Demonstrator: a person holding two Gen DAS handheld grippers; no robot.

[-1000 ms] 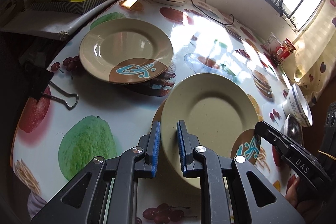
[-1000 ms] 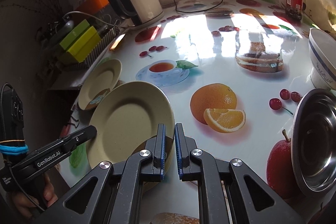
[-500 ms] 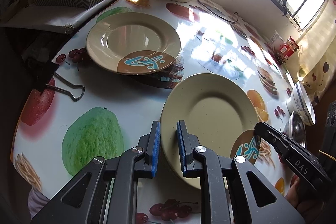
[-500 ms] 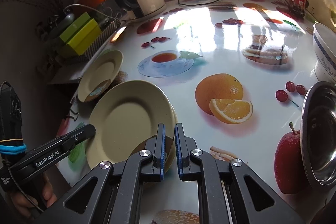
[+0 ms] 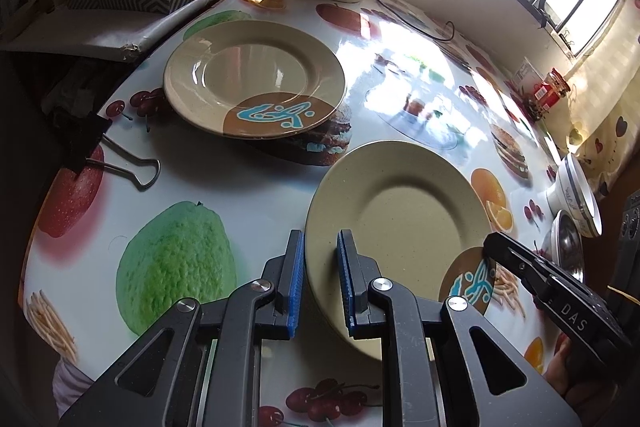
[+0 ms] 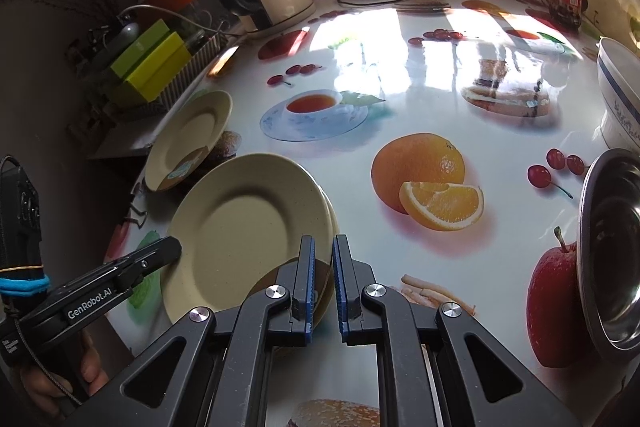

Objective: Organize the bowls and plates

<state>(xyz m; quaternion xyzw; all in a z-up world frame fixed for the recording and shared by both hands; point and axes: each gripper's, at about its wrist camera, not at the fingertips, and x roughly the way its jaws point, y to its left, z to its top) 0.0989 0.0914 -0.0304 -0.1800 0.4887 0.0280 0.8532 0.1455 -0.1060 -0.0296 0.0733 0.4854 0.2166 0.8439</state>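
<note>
the left gripper (image 5: 318,283) is clamped on the near rim of a beige plate (image 5: 400,223), one pad under the edge and one on top. the right gripper (image 6: 324,279) pinches the same plate's rim at the brown patterned patch, its pads close together with the edge between them. so the plate is carried two-handed, apparently lifted just above the fruit-print table (image 5: 240,179).

the second plate (image 5: 256,83) lies ahead and to the left of the left gripper, well apart from the held one. the white bowl (image 6: 620,99) and the steel bowl (image 6: 612,255) sit off to the right of the right gripper.

to stack well, i'd keep the held plate level, move both hands together toward the far plate, centre rim over rim, lower gently, then let go only once it rests. uneven hands could tilt it and make it slip.
</note>
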